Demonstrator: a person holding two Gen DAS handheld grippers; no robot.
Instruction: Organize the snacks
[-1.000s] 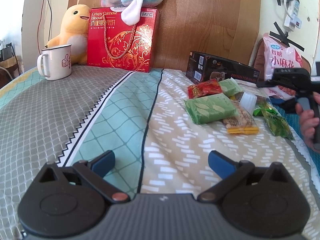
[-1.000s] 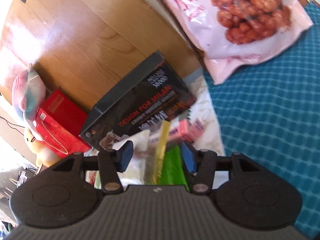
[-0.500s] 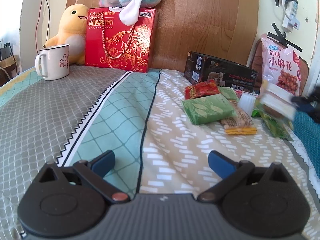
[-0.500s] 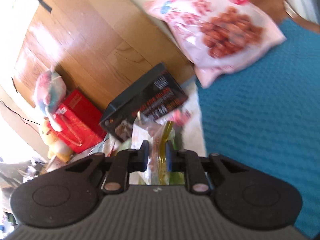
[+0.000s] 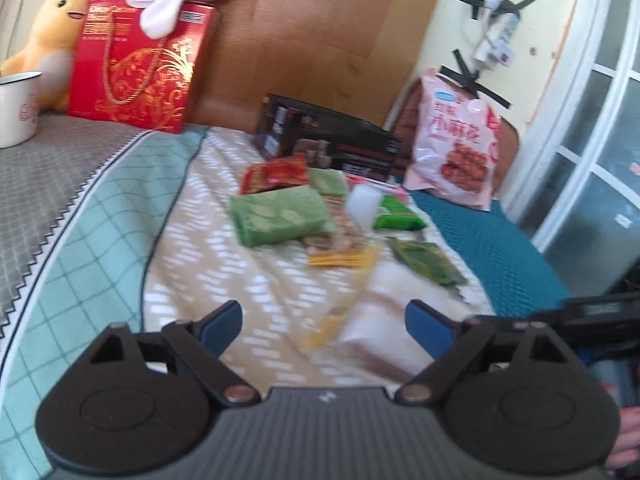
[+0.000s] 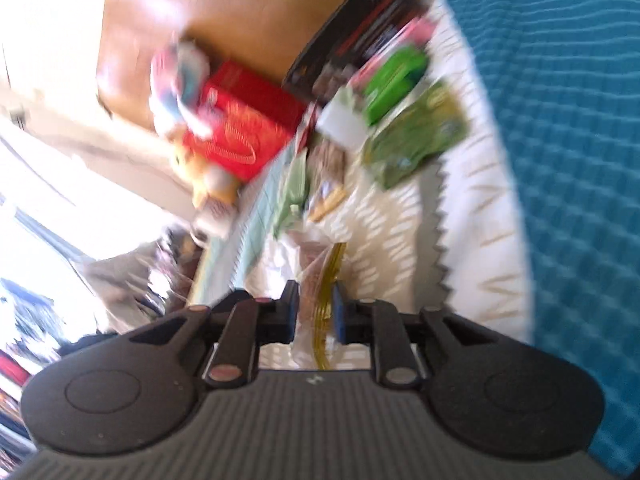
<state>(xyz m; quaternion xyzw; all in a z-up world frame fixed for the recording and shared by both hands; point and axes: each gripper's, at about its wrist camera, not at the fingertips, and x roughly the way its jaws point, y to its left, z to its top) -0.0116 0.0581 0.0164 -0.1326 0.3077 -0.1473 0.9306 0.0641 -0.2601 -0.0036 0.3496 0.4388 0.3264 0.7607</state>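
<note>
My right gripper (image 6: 315, 300) is shut on a clear snack packet with a yellow edge (image 6: 322, 276), its jaws easing open a little while the pads still press the wrapper. In the left wrist view that packet (image 5: 340, 320) is a blur low over the bed. It sits in the gap of my left gripper (image 5: 324, 318), whose wide jaws are closing without touching it. The right gripper's black body (image 5: 592, 316) shows at the right edge. Further back lies the snack pile: a light green pack (image 5: 280, 216), a red pack (image 5: 276, 174), a dark green pack (image 5: 426, 256).
A black box (image 5: 332, 144) and a pink snack bag (image 5: 460, 152) stand behind the pile at the headboard. A red gift box (image 5: 136, 68), a yellow plush (image 5: 44, 40) and a white mug (image 5: 16, 108) stand far left. Teal cloth (image 5: 500, 248) covers the right side.
The right gripper shut on the yellow-edged packet and carried it out of the pile toward the left gripper. The left view swung right, and its jaws narrowed slightly.
</note>
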